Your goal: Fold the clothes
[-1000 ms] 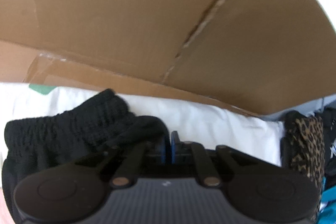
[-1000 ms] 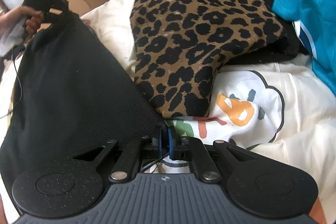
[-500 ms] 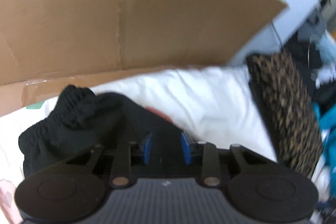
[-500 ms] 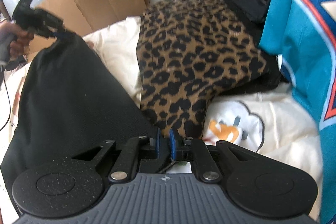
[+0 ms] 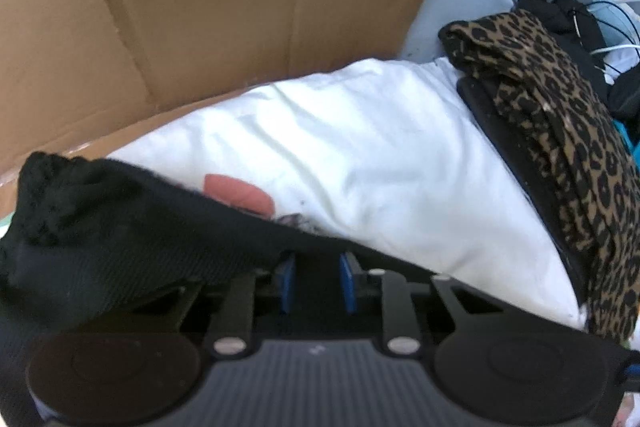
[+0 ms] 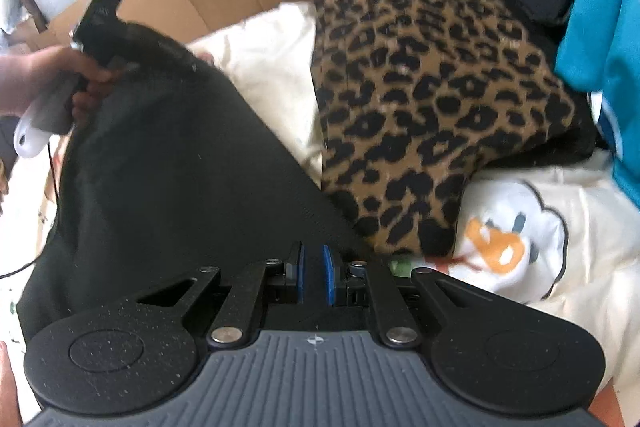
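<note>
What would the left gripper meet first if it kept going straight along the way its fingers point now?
Probably the black garment, already bunched between the closing jaws of the left gripper. Just beyond it lies the white bedding; depth is hard to judge through the fisheye.

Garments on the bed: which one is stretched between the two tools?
The black garment. It spans from the left tool to the right tool, while the leopard-print garment and the teal jersey lie apart, untouched.
</note>
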A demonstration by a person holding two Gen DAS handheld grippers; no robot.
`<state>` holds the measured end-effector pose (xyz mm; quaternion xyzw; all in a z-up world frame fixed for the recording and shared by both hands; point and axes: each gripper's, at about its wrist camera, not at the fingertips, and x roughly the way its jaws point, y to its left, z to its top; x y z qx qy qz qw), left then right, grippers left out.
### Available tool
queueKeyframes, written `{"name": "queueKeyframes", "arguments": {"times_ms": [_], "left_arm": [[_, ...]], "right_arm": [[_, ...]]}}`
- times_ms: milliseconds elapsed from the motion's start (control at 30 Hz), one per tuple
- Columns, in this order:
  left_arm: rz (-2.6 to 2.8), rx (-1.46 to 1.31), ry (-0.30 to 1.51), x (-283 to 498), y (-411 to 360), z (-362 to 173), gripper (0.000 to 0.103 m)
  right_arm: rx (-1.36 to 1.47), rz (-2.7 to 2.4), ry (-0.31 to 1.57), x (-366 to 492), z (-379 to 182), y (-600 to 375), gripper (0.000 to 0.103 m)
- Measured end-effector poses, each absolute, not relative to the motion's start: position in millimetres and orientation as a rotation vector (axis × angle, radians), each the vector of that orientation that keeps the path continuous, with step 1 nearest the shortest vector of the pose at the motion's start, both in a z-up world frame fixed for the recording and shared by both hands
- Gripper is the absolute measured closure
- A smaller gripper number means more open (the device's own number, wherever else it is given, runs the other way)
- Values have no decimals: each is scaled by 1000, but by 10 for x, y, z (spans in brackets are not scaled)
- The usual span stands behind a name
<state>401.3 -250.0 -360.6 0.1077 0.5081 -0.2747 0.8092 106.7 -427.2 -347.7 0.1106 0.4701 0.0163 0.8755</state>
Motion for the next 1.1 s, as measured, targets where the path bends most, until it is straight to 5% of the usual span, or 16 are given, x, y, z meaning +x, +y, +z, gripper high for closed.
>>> {"name": "queueKeyframes", "arguments": {"times_ms": [433, 700, 1100], "left_arm": [[-622, 193, 1091, 3970, -2226, -3231, 72], [-583, 288, 1057, 3862, -1627, -2849, 72], [-579, 414, 1130, 3522, -1134, -3245, 72]], "right_arm": [[230, -54, 1116, 948, -3622, -4487, 92], [235, 28, 1038, 884, -3433, -4472, 92], [138, 276, 1036, 1085, -3539, -3659, 90]]}}
